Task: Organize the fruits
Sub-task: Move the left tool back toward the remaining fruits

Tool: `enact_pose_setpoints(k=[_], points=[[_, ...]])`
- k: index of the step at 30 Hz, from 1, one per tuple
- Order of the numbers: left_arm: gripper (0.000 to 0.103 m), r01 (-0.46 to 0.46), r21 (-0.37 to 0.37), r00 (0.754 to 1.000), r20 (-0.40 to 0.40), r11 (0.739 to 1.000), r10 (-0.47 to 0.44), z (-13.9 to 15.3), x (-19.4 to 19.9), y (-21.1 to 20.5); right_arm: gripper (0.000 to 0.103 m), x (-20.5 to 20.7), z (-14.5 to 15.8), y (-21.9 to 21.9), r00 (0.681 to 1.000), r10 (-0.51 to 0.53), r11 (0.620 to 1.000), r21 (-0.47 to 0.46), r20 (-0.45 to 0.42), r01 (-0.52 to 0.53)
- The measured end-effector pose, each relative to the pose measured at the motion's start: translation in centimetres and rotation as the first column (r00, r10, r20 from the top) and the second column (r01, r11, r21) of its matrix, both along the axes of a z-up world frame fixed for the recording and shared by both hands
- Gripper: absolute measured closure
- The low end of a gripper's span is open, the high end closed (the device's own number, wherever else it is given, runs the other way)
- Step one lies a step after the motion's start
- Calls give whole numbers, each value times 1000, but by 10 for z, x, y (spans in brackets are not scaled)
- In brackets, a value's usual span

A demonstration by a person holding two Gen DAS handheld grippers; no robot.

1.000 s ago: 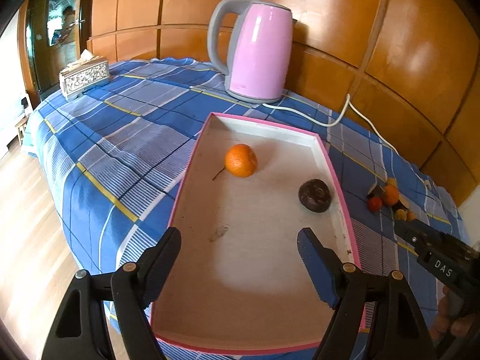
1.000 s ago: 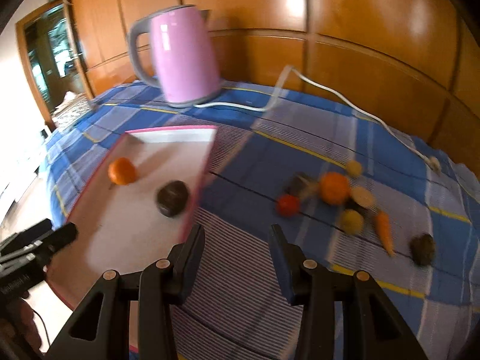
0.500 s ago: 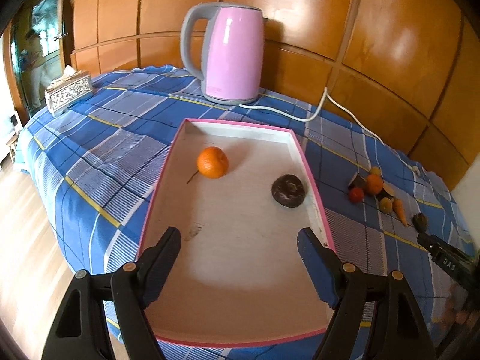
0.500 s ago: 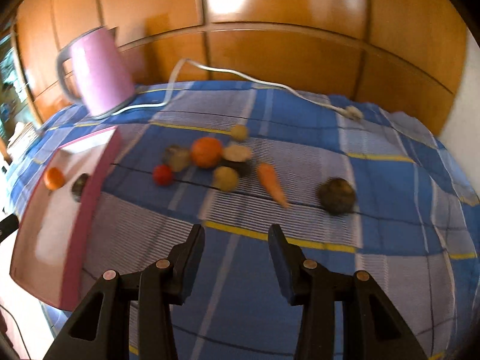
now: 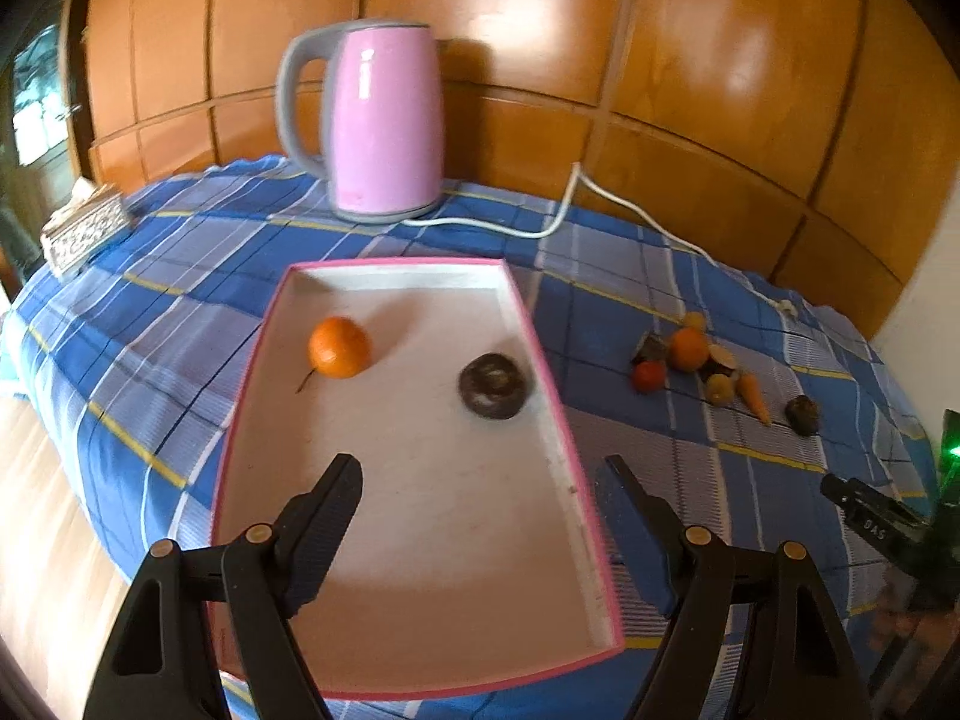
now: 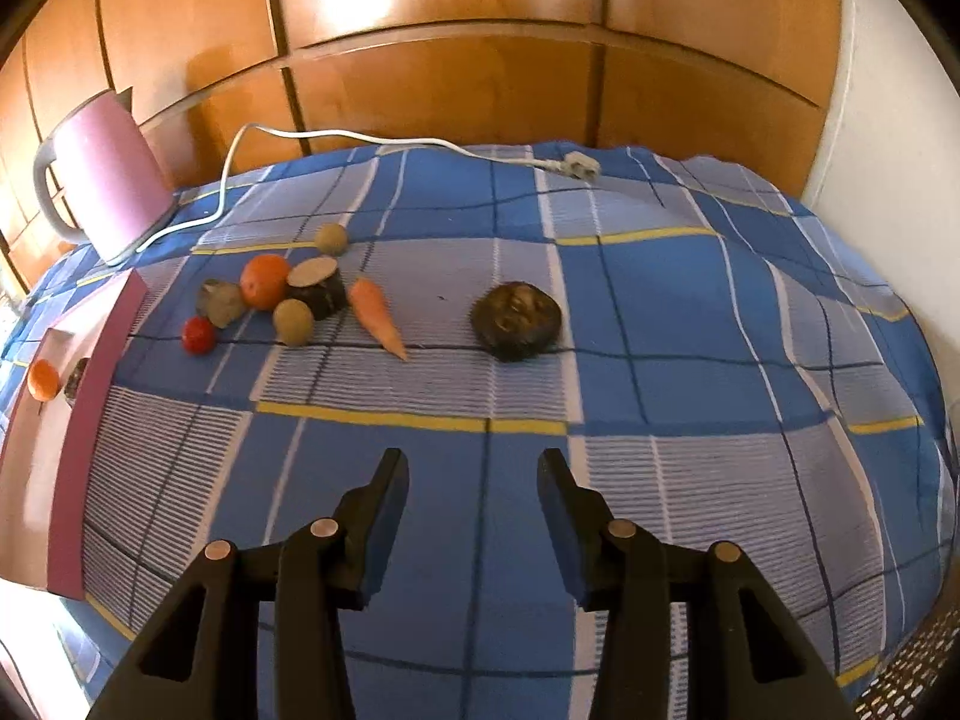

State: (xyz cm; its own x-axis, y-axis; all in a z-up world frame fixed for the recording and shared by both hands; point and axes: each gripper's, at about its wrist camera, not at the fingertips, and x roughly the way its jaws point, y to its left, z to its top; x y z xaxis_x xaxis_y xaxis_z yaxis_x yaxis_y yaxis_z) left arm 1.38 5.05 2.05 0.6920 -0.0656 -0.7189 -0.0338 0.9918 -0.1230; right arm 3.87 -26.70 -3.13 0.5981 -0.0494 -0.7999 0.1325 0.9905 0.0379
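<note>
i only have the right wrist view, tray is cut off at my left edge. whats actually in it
Observer: Two things lie in the pink tray: an orange toward its far left, and a dark ring-shaped piece near its right wall.
Operator: is the left gripper holding anything
Observer: No. The left gripper hangs open and empty over the tray's near half.
Operator: anything else past the kettle on that side
Observer: Yes, a patterned tissue box sits at the far left edge of the cloth, left of the pink kettle.
Operator: ok, my right gripper is open too right
Observer: Yes, the right gripper is open and empty above bare cloth.
</note>
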Motion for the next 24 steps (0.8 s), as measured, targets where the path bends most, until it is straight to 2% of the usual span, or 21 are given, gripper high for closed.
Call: enact_pose_setpoints(k=[9, 24], points=[[23, 100, 20, 995, -2, 995, -100, 5, 13, -36, 58, -5, -3, -14, 999, -34, 999, -10, 5, 34], [23, 236, 52, 971, -41, 970, -234, -2, 39, -93, 58, -10, -14, -35, 997, -82, 997, -6, -8, 82]])
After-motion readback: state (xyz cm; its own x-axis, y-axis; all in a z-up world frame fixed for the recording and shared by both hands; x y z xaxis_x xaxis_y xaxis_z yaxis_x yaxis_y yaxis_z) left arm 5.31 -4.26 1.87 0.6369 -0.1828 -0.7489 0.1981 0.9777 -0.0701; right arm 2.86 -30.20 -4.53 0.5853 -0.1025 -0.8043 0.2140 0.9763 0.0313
